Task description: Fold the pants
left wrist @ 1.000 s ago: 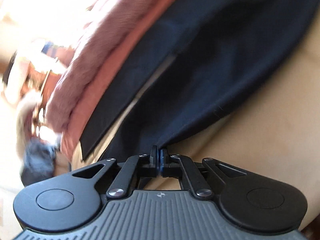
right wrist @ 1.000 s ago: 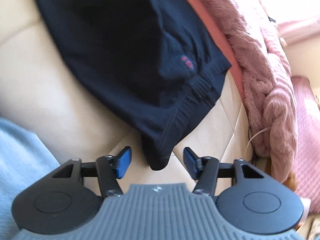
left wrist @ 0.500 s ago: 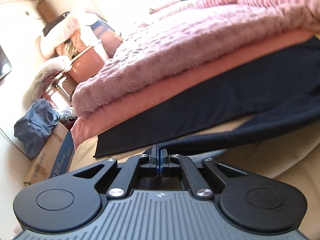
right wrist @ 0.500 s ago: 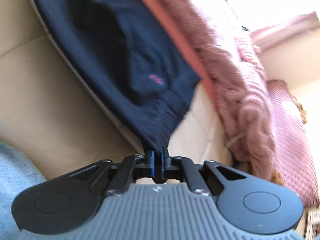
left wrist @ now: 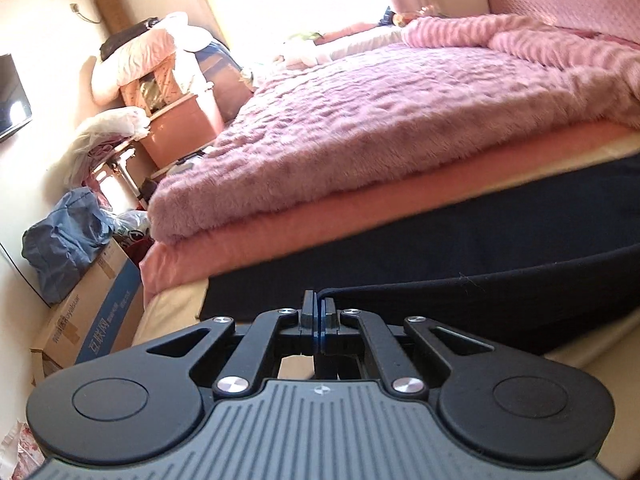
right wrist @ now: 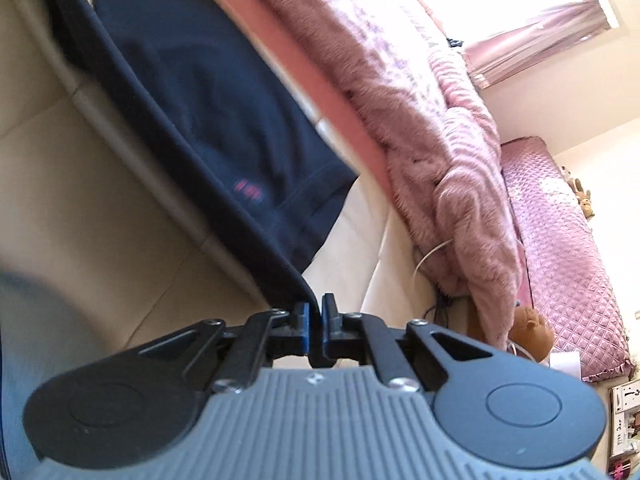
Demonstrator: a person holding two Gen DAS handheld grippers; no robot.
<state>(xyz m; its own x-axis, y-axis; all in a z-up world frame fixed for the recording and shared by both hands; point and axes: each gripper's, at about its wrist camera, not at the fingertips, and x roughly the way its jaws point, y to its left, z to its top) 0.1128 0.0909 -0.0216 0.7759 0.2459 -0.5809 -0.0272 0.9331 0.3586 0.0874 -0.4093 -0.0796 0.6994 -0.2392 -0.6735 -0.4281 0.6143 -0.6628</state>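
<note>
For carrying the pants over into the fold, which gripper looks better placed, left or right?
Neither clearly. The left gripper and right gripper are each shut on an edge of the dark pants, lifted off the beige surface; likely both move together.

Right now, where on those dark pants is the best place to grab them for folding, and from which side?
By the outer corners, coming in from the open near edge of the bed. The dark pants lie flat, so only edges offer something thin to pinch. The left gripper and right gripper are each shut on one.
</note>
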